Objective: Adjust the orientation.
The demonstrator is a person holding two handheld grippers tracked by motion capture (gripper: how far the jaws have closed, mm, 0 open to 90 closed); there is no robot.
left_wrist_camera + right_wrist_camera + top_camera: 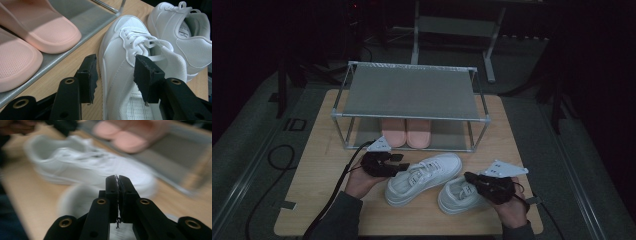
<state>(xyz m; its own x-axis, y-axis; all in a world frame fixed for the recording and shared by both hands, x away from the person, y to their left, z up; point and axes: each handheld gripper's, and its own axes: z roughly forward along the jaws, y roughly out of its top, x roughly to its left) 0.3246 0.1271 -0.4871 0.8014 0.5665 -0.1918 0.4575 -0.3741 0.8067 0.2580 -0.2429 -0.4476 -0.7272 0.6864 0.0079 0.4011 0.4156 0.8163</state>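
Two white sneakers lie on the wooden table (319,165) in front of a shoe rack. My left gripper (404,167) (116,75) is open beside the left sneaker (424,177) (117,42). One jaw stands outside that shoe's side wall and the other over its collar. The right sneaker (456,199) (180,30) lies close beside it. My right gripper (468,177) (117,180) hovers over the right sneaker's opening, its jaws pressed together. A thin pale strand shows in the seam between them; the blur hides what it is.
The metal shoe rack (412,92) stands at the table's far side, with a pair of pink slippers (406,132) (45,32) on its lower shelf (85,17). A black cable (277,165) trails off the table's left side.
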